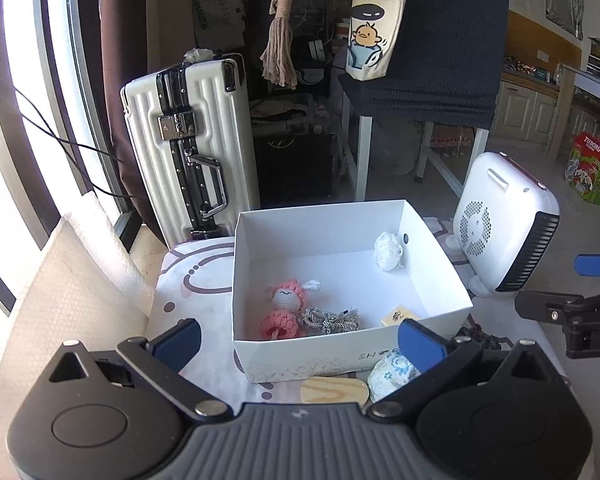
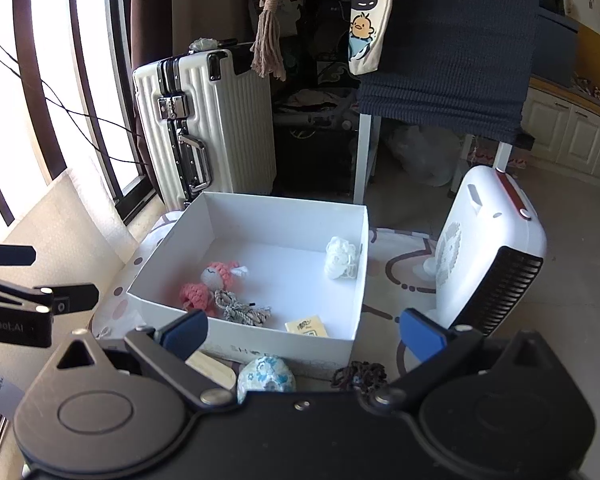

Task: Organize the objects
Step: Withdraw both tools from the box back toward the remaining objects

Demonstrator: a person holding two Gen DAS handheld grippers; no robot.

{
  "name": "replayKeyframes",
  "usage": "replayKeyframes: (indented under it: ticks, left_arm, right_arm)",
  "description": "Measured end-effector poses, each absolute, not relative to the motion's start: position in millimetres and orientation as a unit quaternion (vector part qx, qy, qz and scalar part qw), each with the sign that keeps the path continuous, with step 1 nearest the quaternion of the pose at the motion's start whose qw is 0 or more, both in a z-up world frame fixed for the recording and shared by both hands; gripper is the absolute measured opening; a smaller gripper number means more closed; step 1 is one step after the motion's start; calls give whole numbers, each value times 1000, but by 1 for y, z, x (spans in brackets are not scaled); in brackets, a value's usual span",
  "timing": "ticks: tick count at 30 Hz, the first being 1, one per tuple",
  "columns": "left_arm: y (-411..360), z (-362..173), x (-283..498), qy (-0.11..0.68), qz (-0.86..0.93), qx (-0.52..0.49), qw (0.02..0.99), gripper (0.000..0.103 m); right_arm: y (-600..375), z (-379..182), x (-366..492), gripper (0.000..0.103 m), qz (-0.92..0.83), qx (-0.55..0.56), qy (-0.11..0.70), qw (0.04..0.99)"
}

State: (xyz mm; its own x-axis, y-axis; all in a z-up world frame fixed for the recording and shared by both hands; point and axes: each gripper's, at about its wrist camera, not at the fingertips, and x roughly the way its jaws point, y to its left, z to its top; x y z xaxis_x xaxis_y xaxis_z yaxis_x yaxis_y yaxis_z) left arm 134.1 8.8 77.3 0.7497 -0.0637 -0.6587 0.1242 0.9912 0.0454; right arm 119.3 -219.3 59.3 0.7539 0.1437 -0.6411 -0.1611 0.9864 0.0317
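Observation:
A white open box (image 1: 440, 264) (image 2: 172, 256) stands on a patterned cloth. Inside lie a pink crochet doll (image 1: 282, 310) (image 2: 210, 286), a grey rope knot (image 1: 330, 320) (image 2: 240, 312), a white yarn ball (image 1: 388, 251) (image 2: 340, 258) and a small yellow card (image 1: 400, 315) (image 2: 306, 327). In front of the box lie a blue-flowered pouch (image 1: 388, 374) (image 2: 266, 376), a wooden piece (image 1: 334, 390) (image 2: 214, 368) and a dark bead string (image 2: 360, 376). My left gripper (image 1: 298, 342) is open and empty before the box. My right gripper (image 2: 304, 334) is open and empty over the pouch.
A white fan heater (image 1: 504, 220) (image 2: 492, 248) stands right of the box. A white suitcase (image 1: 188, 148) (image 2: 204, 124) stands behind it, by the window. A table with a dark cloth (image 1: 440, 60) is further back. Bubble wrap (image 1: 72, 280) lies left.

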Motion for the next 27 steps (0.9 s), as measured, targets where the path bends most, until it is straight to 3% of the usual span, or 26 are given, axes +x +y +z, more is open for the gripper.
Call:
replayKeyframes:
  ticks: [27]
  left_arm:
    - [53, 53, 120, 301, -23, 26, 953, 103]
  right_arm:
    - [-233, 29, 102, 103, 73, -4, 267, 961]
